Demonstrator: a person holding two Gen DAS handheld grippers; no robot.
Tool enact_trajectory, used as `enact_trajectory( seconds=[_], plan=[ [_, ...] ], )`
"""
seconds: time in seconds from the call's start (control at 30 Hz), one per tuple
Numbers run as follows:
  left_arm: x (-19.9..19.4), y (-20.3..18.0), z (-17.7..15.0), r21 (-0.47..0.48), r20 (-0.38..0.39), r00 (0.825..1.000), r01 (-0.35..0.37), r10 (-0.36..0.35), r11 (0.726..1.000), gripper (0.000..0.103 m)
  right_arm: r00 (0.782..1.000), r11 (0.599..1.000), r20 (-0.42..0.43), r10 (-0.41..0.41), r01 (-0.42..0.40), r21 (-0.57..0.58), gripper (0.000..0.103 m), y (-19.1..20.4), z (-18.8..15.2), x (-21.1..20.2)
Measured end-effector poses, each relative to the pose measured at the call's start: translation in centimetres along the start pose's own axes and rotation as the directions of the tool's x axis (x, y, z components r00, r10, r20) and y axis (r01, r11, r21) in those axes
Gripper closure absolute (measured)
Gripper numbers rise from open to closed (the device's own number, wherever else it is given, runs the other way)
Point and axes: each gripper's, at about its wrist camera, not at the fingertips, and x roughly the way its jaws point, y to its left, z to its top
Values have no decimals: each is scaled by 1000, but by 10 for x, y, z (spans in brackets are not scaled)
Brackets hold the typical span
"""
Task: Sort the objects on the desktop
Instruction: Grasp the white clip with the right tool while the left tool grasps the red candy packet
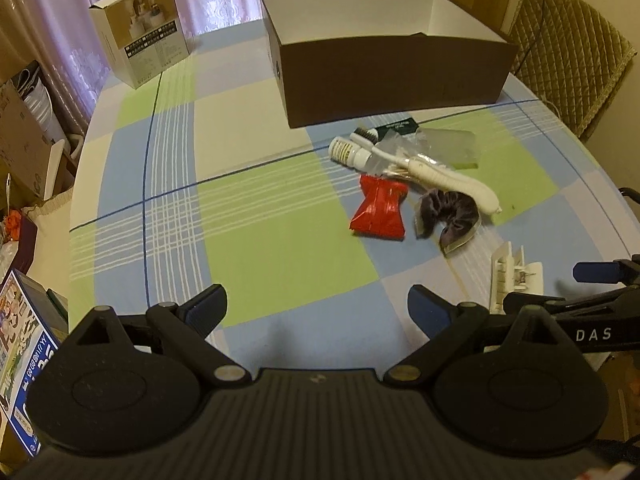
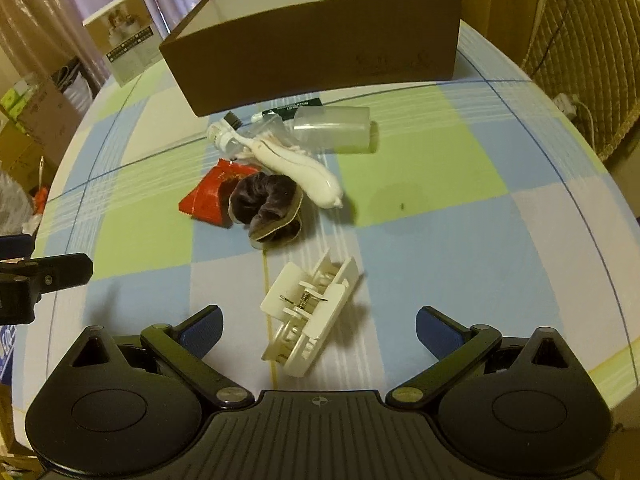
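Spanning the checked tablecloth [image 1: 280, 240] from left to right: a small printed carton [image 1: 140, 28] stands near the far left edge, with a broad stretch of bare cloth between it and the left gripper [image 1: 316, 308], whose jaws are spread wide and hold nothing. The open brown box [image 1: 392, 80], white inside, sits at the far centre; the cloth to its right runs bare to the rounded table edge beside a quilted chair [image 2: 584, 40]. Just in front of the box lies the cluster of items: a white tube with ribbed cap [image 1: 352, 152], a clear plastic bottle [image 2: 336, 128] on its side, a white handled device [image 2: 300, 168] lying diagonally, a crumpled red wrapper [image 1: 380, 210] and a dark velvet scrunchie [image 2: 264, 208] touching it. Nearer, apart from the cluster, a white hair claw clip [image 2: 312, 316] lies on its side, spring visible, between the parted, empty jaws of the right gripper [image 2: 320, 332].
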Motion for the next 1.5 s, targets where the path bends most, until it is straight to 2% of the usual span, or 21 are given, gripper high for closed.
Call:
enact_trajectory(
  seconds=[0.1, 0.37, 0.57, 0.6, 0.83, 1.07, 1.3, 1.43, 1.5],
  plan=[
    [7, 3, 1, -5, -5, 1000, -14, 14, 1000, 8, 1000, 1000, 0, -9, 9, -16, 4, 3, 0, 6],
    [17, 3, 6, -24, -13, 1000, -16, 16, 1000, 8, 1000, 999, -22, -3, 1, -53, 23, 3, 7, 22],
    [26, 2, 13, -41, -20, 1000, -15, 14, 999, 8, 998, 994, -61, 2, -8, -105, 46, -3, 14, 32],
    [28, 1, 15, -42, -22, 1000, -14, 13, 999, 8, 998, 993, -64, -3, -4, -116, 53, -6, 15, 33],
    [47, -8, 24, -49, -40, 999, -2, 0, 999, 8, 997, 983, -27, -78, 72, -169, 54, -36, 24, 35],
    [71, -15, 39, -23, -36, 999, 35, -35, 999, 13, 990, 981, 8, -144, 144, -130, 54, -82, 46, 35],
    [100, -21, 58, 13, -43, 994, 101, -101, 995, 23, 994, 988, 15, -110, 111, -103, 54, -110, 60, 36],
    [115, -25, 67, 30, -45, 988, 150, -149, 988, 37, 996, 990, 19, -90, 91, -104, 54, -117, 63, 36],
    [122, -27, 71, 38, -52, 986, 162, -160, 986, 41, 997, 992, 19, -80, 82, -100, 54, -120, 64, 36]
  ],
)
